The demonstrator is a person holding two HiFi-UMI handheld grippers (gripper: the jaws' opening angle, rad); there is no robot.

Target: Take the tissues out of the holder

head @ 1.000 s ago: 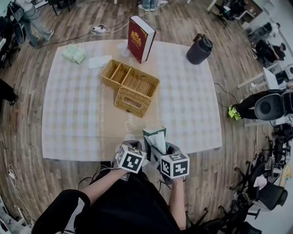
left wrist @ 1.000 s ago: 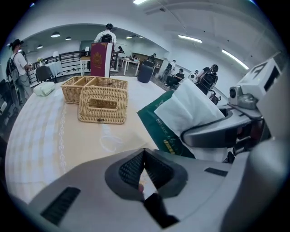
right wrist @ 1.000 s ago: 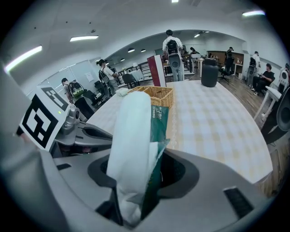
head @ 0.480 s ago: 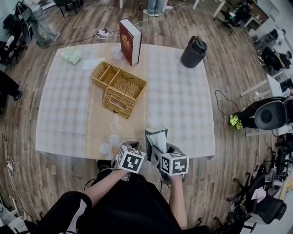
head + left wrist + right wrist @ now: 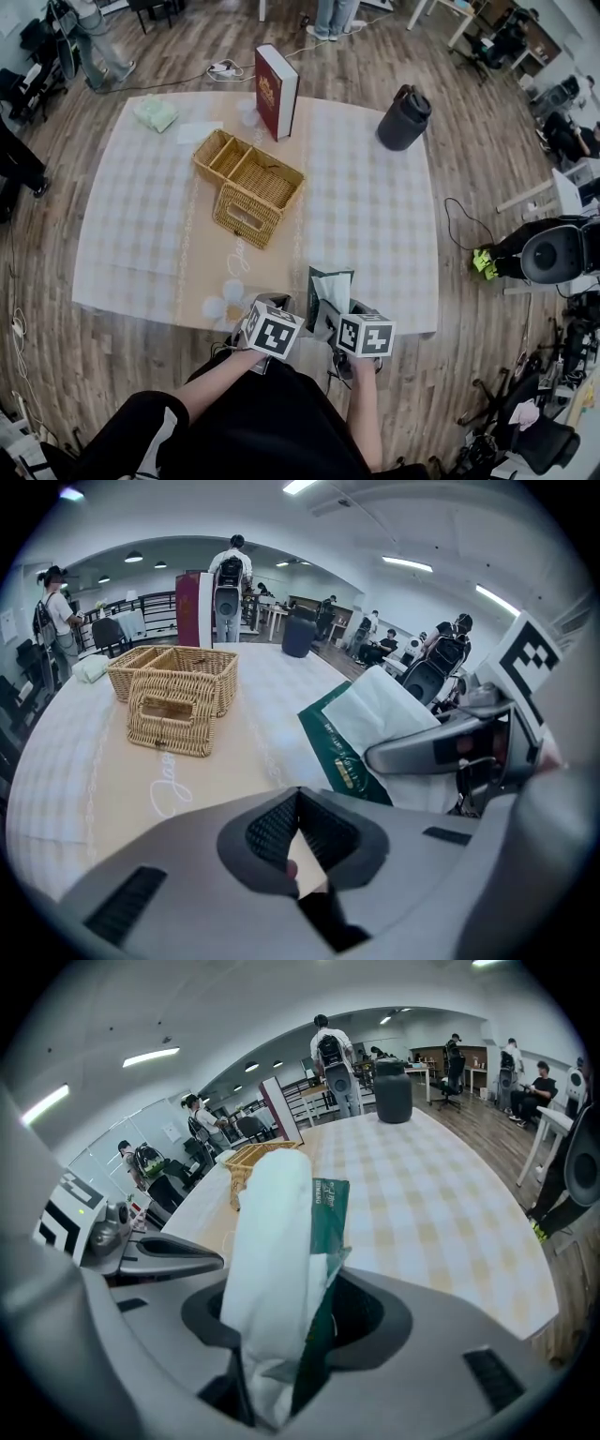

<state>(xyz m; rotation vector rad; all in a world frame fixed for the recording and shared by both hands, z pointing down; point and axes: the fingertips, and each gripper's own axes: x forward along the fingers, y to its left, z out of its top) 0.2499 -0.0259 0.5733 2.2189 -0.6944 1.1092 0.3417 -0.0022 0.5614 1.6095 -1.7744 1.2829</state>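
A green-and-white tissue pack (image 5: 329, 289) stands upright between the jaws of my right gripper (image 5: 337, 314), over the table's near edge. In the right gripper view the pack (image 5: 281, 1260) fills the jaws, and my right gripper (image 5: 281, 1391) is shut on its lower end. My left gripper (image 5: 270, 305) sits just left of the pack, close beside the right one. In the left gripper view its jaws (image 5: 298, 855) are together with nothing seen between them, and the pack (image 5: 380, 714) lies to the right. The wicker tissue holder (image 5: 247, 215) stands mid-table, apart from both grippers.
A divided wicker basket (image 5: 246, 166) touches the holder's far side. Behind it a red book (image 5: 277, 79) stands upright. A dark jug (image 5: 403, 118) is at the far right, and a green packet (image 5: 155, 112) and white paper (image 5: 198, 131) at the far left. People stand beyond the checked tablecloth (image 5: 375, 216).
The head view has shifted. My right gripper has carried the tissue pack slightly right and toward the near table edge. The left gripper stays beside it.
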